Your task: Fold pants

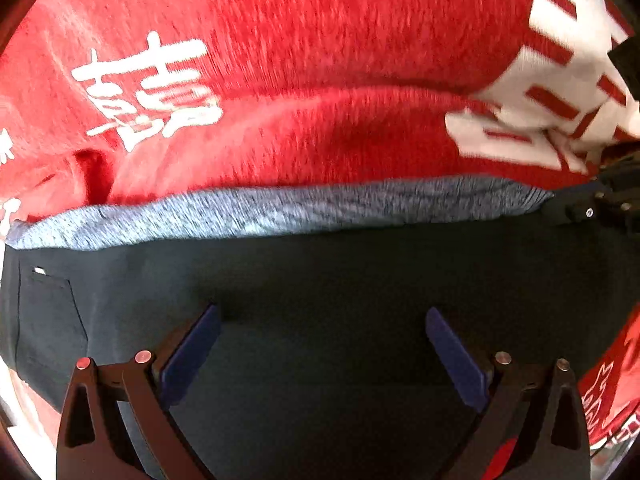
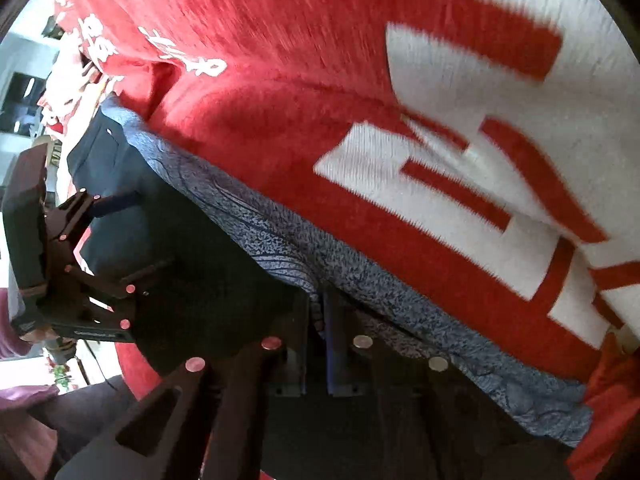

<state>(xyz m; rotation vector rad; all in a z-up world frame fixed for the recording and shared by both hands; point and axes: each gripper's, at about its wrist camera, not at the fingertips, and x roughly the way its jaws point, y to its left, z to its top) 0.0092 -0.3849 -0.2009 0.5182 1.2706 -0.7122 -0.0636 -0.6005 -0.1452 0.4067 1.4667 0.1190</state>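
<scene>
dark pants (image 1: 320, 280) on red blanket (image 1: 320, 40). left gripper (image 1: 322, 320) wide over pants, empty. right gripper (image 2: 316, 320) pinches the pants' grey waistband (image 2: 280, 248).

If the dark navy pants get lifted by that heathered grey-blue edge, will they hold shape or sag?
Likely sag: the dark navy pants drape flat on the red blanket. The heathered edge wrinkles near the right gripper, so probably thin, light knit. Fuzzy blanket may resist sliding.

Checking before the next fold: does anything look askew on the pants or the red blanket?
Nothing looks damaged. The dark pants lie flat with the grey-blue waistband running evenly; only the red blanket underneath is rumpled into a ridge just beyond the waistband.
</scene>
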